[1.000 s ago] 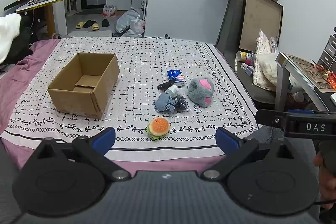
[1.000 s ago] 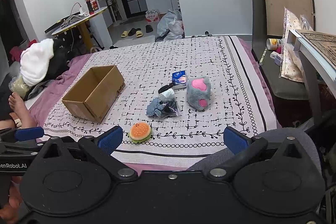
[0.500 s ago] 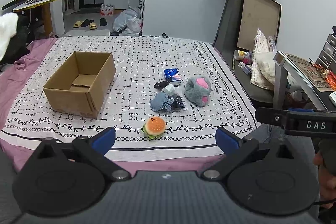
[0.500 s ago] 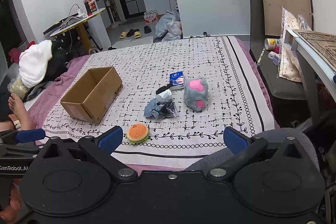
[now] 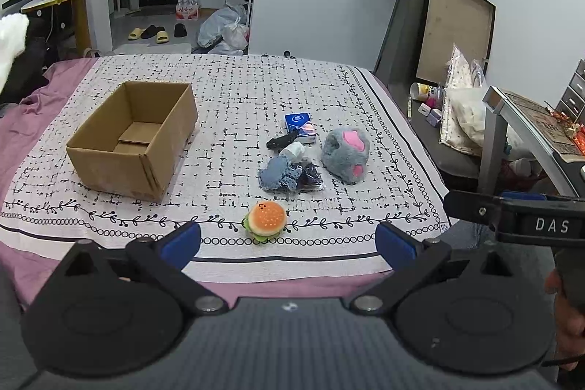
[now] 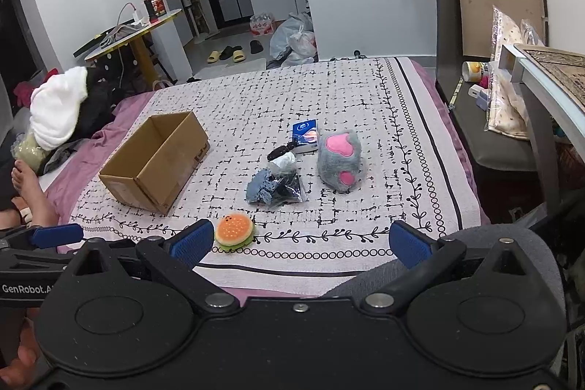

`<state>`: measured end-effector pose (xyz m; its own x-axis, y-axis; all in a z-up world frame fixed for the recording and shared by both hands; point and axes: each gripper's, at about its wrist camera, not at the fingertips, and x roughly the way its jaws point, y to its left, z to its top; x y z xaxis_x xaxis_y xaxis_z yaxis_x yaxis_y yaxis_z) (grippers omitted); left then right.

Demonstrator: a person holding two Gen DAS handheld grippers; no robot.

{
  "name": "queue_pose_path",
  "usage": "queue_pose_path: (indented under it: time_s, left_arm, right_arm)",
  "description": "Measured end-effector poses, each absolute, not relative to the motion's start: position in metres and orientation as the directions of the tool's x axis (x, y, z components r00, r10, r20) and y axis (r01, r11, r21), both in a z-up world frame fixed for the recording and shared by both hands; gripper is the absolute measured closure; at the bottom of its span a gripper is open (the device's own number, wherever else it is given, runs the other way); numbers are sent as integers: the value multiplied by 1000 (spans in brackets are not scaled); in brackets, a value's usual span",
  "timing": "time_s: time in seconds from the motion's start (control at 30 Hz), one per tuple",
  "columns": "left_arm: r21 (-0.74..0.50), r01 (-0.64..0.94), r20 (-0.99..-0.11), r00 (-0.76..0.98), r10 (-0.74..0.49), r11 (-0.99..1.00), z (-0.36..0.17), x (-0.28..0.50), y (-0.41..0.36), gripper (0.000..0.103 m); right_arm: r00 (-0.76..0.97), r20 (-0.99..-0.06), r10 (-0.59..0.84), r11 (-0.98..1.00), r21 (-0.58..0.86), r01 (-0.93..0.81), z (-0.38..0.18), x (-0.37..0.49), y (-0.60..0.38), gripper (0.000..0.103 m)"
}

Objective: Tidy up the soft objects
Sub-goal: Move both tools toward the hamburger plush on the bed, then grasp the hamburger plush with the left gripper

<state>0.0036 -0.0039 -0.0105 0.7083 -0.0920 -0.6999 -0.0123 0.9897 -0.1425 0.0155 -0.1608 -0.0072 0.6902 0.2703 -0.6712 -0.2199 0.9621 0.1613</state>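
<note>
A cardboard box (image 5: 133,137) sits open and empty on a bed (image 5: 226,86) spread with a patterned cover, the fixed mark for everything else in this scene. Right of the box, well apart from it, lies a loose cluster of soft things: a black piece (image 5: 282,140) and a small white roll (image 5: 293,150) at the back, a blue crumpled cloth (image 5: 276,174) touching a dark bagged bundle (image 5: 310,173) in front. Behind the cluster, farther from the box's near corner, rests a blue packet (image 5: 300,125). Right again, farthest from the box, a grey plush paw with pink pads (image 5: 345,154) lies on its side. Nearest the bed's front edge, right of the box's front corner, stands a small burger toy (image 5: 265,221).

The left gripper (image 5: 287,242) hangs over the bed's near edge with its jaws spread wide and holding nothing, the burger framed between them. The right gripper (image 6: 299,242) hangs likewise, jaws wide and empty, its left pad just beside the burger in its own view.

All of these look light and yielding. The burger should squash a little, so a pinch across its bun sides seems soundest; the plush paw is bulky and best taken at its narrower end, while the bagged bundle may prove slippery.
</note>
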Motion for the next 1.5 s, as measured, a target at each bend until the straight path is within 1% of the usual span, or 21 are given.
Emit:
queue_pose_path:
  time_s: [0.47,1.0,1.5]
  left_arm:
    - [-152,-19,-735,670,-100,988,-30,40,-5,2]
    - [-150,-30,-787,608,-101,988,-60,85,-4,3]
    - [-118,31,-832,543,-116,993,-89,129,-19,4]
  right_arm:
    - [661,-692,290,956,177,-233,-26,44,-160,0]
    - [620,-724,301,954,230,-194,-53,87,-169,0]
    - [585,-747,317,947,287,-146,-72,116,-182,0]
